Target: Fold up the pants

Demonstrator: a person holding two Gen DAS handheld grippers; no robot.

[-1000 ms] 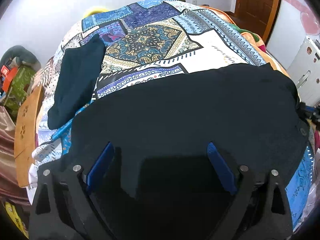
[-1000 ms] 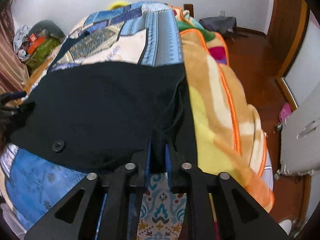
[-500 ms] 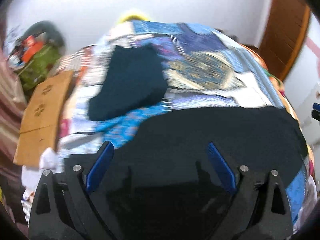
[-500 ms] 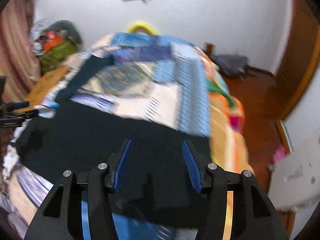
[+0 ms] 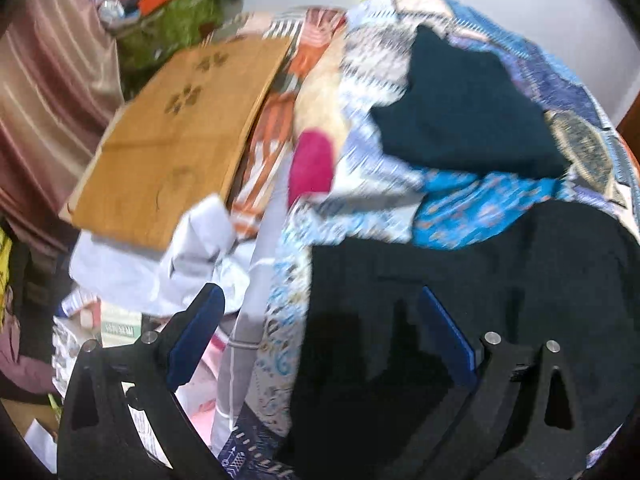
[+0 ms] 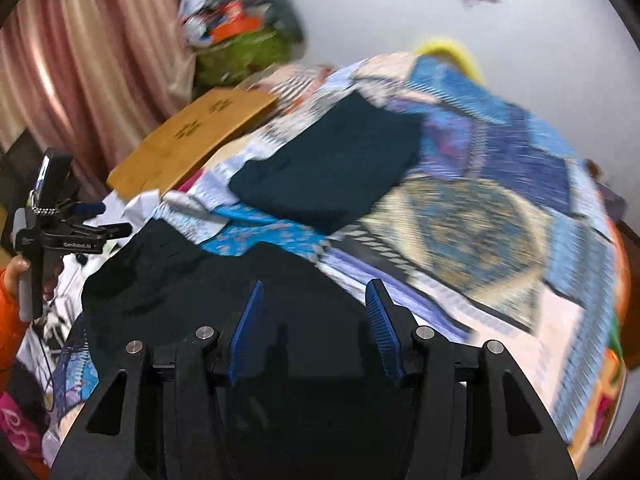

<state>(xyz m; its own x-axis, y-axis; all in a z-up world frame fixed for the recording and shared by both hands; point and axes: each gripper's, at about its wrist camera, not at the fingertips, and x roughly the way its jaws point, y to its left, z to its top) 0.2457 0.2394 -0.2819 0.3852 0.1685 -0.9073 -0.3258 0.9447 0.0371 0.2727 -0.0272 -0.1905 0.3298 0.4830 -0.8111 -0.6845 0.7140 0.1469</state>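
Note:
The black pants (image 5: 500, 300) lie spread on the patterned quilt (image 5: 460, 208) and also show in the right wrist view (image 6: 248, 300). A second dark folded garment (image 5: 468, 112) lies further back on the quilt and shows in the right wrist view (image 6: 332, 168). My left gripper (image 5: 320, 320) is open and empty, over the left edge of the pants and the bed's side. My right gripper (image 6: 316, 312) is open and empty above the pants. The left gripper's body (image 6: 48, 224) shows at the left of the right wrist view, held in a hand.
A wooden board (image 5: 180, 136) lies left of the bed, with white cloth (image 5: 160, 256) and clutter below it. A green bag (image 6: 244, 52) stands by the pink curtain (image 6: 80, 60). A white wall (image 6: 400, 8) is behind the bed.
The right gripper let go of the pants' edge and opened, then rose and swung left. The left gripper swung left towards the bed's side, staying open.

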